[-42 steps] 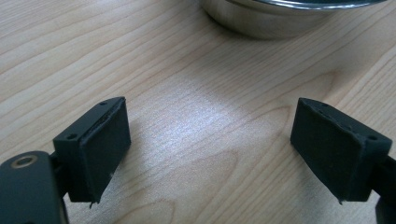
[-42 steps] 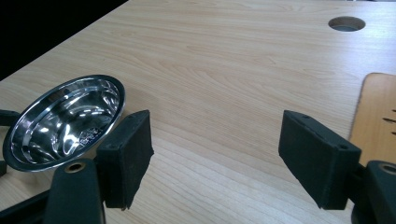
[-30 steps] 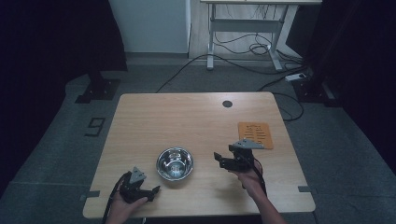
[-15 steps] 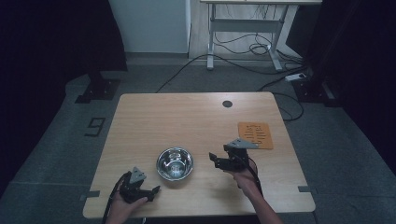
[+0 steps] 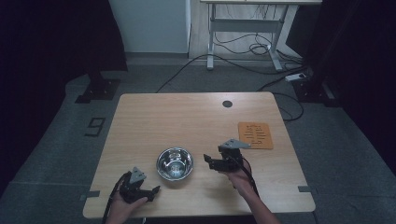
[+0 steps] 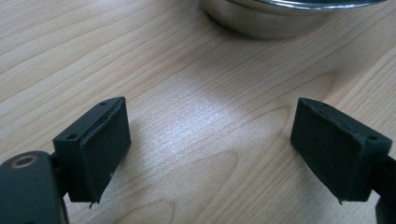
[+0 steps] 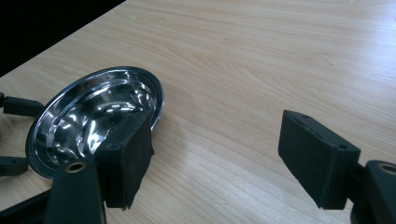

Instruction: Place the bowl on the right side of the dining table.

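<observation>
Since the earlier frame the right gripper [image 5: 208, 161] has edged leftward to just beside the one round shiny steel bowl [image 5: 174, 164] near the wooden table's [image 5: 187, 116] front edge, jaws spread, the left gripper [image 5: 153, 191] likewise spread; the orange card's [image 5: 255, 135] print is unreadable.

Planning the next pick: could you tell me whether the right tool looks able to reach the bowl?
Probably yes: the right tool is open beside the bowl, with bare table between.
</observation>
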The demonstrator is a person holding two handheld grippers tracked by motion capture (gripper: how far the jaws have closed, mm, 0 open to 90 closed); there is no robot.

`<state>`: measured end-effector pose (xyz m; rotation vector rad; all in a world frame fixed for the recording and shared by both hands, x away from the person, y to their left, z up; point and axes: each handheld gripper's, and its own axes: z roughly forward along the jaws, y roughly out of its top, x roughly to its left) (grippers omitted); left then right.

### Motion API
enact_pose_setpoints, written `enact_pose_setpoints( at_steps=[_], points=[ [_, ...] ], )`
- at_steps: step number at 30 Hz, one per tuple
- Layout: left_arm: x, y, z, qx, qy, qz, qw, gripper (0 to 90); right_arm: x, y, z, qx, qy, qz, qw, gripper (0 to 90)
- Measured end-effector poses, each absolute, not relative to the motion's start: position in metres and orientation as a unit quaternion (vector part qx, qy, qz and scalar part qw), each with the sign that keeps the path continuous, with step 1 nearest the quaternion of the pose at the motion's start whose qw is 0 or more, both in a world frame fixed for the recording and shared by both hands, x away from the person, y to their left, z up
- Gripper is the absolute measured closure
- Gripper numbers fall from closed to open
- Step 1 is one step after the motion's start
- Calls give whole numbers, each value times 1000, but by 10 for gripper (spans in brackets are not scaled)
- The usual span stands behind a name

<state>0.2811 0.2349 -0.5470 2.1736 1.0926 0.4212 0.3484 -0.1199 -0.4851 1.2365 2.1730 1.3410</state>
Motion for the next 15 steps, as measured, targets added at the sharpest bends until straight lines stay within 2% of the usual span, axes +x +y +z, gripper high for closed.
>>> enact_pose_setpoints(
  at_steps=[15],
  points=[
    [281, 235, -547, 831, 418, 161, 330, 117, 352, -96, -491, 419, 772, 460, 130, 263]
  ],
)
